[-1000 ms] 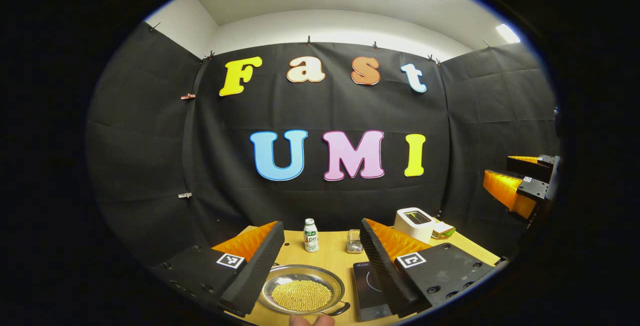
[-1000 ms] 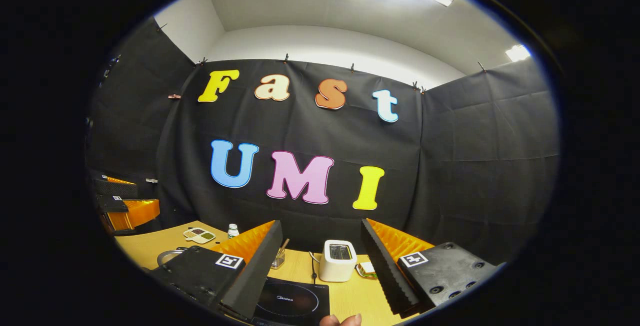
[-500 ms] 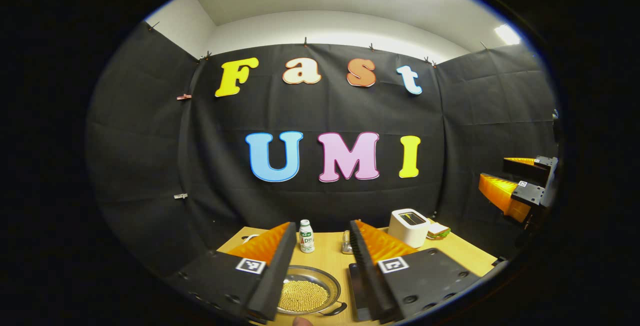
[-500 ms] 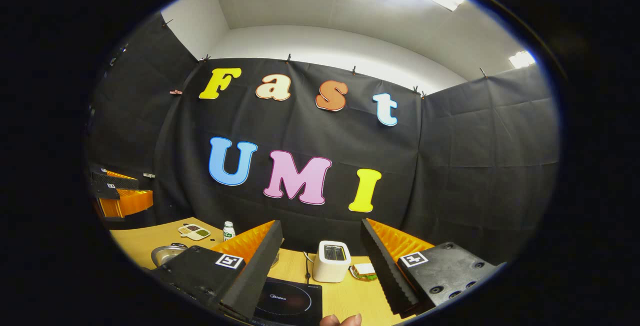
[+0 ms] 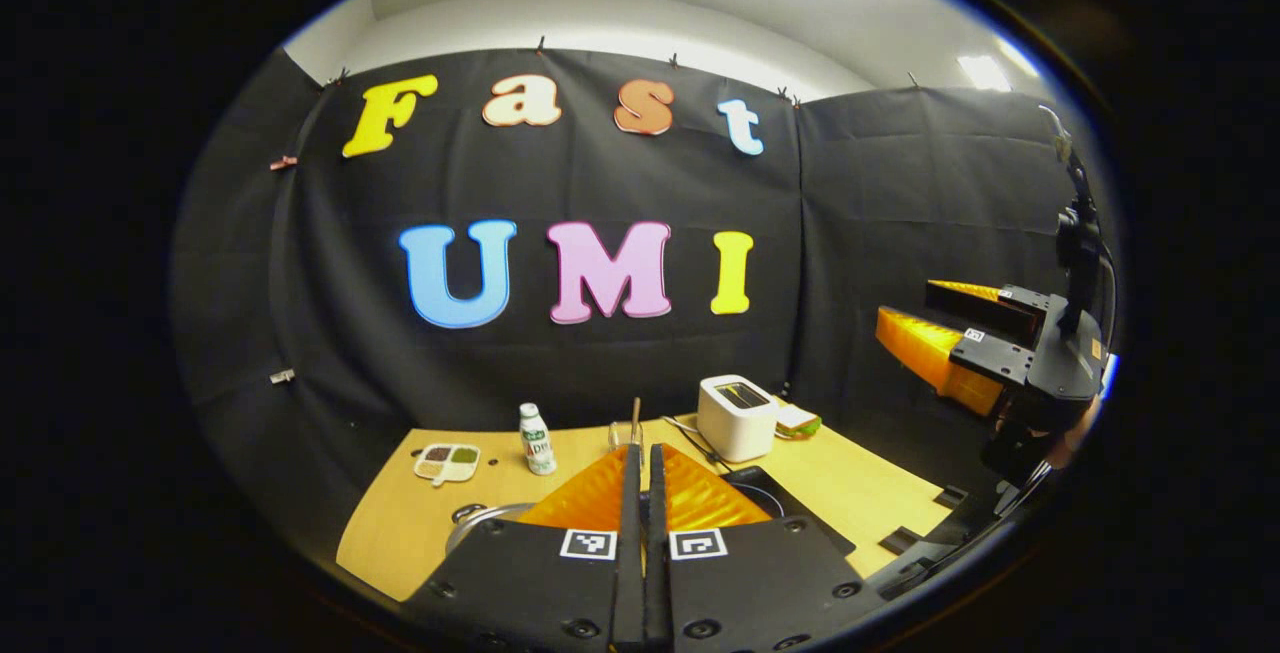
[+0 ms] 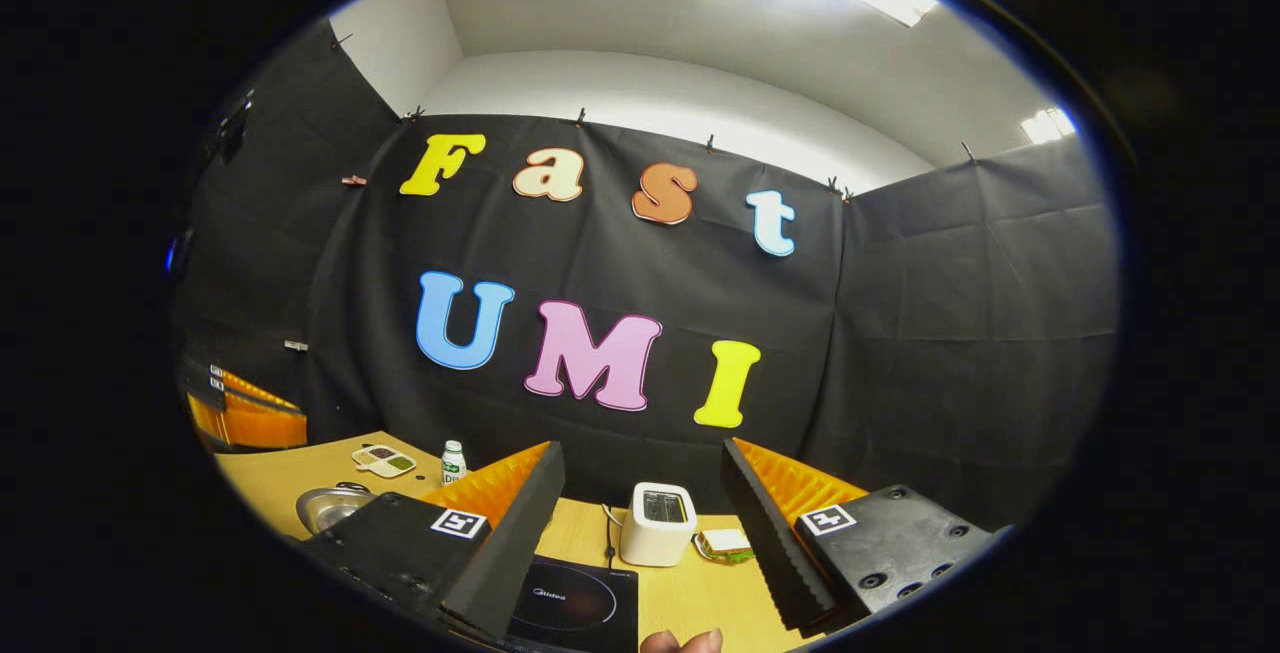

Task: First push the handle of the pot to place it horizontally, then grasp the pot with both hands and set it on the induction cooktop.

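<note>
left gripper [image 5: 640, 493] fingers pressed together, empty; right gripper [image 6: 640, 523] spread wide.

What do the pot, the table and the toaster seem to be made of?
The pot: likely stainless steel, since its rim is shiny grey and reflects light. The table: wood or wood laminate, matte, with a pale yellow-brown surface; no grain is clear. The toaster: probably white plastic or painted metal, smooth with a soft sheen.
</note>
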Action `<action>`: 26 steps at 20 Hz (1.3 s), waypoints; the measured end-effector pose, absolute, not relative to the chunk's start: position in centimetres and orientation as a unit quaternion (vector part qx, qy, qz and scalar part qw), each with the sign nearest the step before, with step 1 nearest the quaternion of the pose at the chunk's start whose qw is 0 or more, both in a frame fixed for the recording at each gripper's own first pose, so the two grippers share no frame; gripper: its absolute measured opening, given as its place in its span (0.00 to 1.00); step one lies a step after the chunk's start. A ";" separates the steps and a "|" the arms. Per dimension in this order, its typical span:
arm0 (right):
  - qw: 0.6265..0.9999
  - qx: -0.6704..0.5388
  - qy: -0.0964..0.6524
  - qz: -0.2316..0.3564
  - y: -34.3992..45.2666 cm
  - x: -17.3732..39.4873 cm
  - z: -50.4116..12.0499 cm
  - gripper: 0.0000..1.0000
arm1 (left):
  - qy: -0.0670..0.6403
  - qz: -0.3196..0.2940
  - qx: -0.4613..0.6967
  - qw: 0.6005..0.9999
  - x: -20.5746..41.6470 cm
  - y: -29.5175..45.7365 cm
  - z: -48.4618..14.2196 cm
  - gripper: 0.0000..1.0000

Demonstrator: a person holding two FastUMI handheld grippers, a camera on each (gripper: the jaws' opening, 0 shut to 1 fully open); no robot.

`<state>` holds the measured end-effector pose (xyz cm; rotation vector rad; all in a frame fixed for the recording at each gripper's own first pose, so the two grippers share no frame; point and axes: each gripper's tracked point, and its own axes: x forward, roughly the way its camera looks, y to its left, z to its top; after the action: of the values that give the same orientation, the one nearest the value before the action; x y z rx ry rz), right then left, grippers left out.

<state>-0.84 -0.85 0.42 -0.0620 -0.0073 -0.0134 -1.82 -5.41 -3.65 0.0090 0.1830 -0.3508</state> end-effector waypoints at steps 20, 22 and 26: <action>0.997 -0.047 0.005 -0.055 -4.6 -2.1 -0.3 0.97 | 0.513 -0.212 0.054 0.830 -5.9 -1.2 -28.8 0.05; 0.997 -0.047 0.009 -0.060 -5.1 -2.5 -0.6 0.98 | 0.530 -0.203 0.050 0.822 -5.6 -0.8 -31.0 0.05; 0.996 -0.055 0.008 -0.073 -6.4 -3.4 -0.5 0.97 | 0.559 -0.188 0.059 0.805 -4.5 0.1 -34.7 0.05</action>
<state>-3.38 -6.37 -0.49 -0.1106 0.0151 -0.1465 -4.49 0.08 -34.75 0.1269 1.1977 -0.4021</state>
